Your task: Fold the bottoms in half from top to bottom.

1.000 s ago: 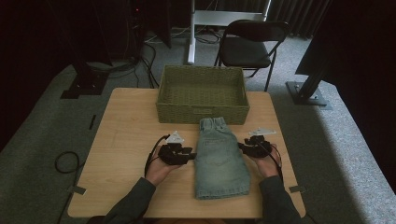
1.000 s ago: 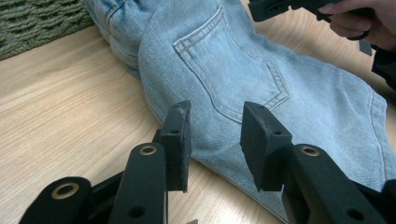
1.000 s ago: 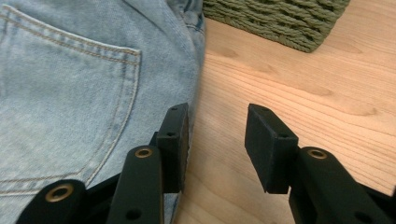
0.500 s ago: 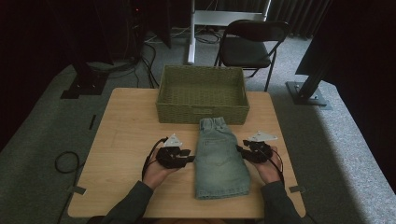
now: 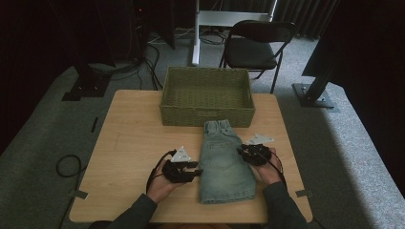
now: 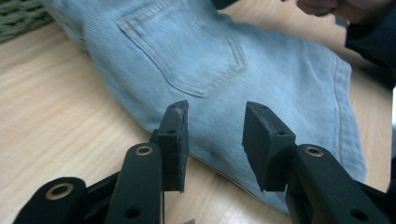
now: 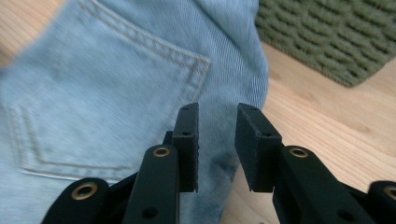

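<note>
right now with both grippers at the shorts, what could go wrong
Both sets of jaws have a gap and pinch nothing yet: the left gripper, just opening, and the right gripper, just closing, sit at opposite side edges of the folded denim shorts. A shallow bite may catch only the top layer, so the fold could open. An uneven lift might drag the waistband against the basket.

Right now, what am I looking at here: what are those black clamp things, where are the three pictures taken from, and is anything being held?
A person holds two hand-held clamps: the left gripper and right gripper. One camera looks down from above; the other two ride on the clamps. On the light wooden table lies a pair of folded light-blue denim shorts before a green woven basket. Both clamps sit at the shorts' side edges, jaws apart; the left have just been opening, the right closing, cloth showing between them. Nothing is gripped yet.
</note>
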The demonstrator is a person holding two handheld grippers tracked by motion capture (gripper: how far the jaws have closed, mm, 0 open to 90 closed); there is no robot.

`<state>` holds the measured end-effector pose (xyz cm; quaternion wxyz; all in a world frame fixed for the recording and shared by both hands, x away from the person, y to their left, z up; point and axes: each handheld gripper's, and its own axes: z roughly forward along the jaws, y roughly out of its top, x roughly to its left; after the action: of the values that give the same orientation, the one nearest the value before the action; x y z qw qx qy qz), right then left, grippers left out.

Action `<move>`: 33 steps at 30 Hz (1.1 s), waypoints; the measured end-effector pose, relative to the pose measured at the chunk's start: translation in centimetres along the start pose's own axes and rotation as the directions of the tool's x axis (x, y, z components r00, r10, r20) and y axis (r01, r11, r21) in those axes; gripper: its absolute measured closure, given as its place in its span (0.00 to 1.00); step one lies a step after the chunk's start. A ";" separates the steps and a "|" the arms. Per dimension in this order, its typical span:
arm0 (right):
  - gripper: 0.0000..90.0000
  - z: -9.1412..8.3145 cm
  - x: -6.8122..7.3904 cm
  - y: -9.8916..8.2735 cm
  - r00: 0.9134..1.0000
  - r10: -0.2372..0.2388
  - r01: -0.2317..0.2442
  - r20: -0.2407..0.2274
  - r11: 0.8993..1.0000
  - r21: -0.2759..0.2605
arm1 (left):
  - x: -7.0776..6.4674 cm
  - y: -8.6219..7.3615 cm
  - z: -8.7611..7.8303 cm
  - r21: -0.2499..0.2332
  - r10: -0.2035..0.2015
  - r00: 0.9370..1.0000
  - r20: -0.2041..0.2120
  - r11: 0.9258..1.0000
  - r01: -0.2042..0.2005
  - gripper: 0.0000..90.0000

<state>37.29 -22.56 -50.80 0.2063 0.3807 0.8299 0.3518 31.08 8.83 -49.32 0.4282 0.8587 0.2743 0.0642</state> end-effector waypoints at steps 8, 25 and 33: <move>0.77 0.7 -0.1 -0.7 1.000 0.005 -0.005 0.001 0.999 0.037 | -1.2 -1.5 0.6 0.028 0.017 1.000 0.018 0.999 -0.017 0.63; 0.67 -0.8 0.4 -1.4 1.000 -0.021 0.021 0.004 1.000 0.016 | -4.4 -5.3 0.1 0.079 0.041 0.995 0.093 0.996 -0.048 0.53; 0.65 -0.9 0.5 -1.5 1.000 -0.022 0.022 0.002 1.000 0.012 | -4.9 -5.6 1.3 0.119 0.045 0.993 0.109 0.991 -0.058 0.56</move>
<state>35.74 -23.24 -51.36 0.2086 0.3733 0.8359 0.3443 25.05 8.02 -53.87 0.3870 0.8923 0.2322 0.0128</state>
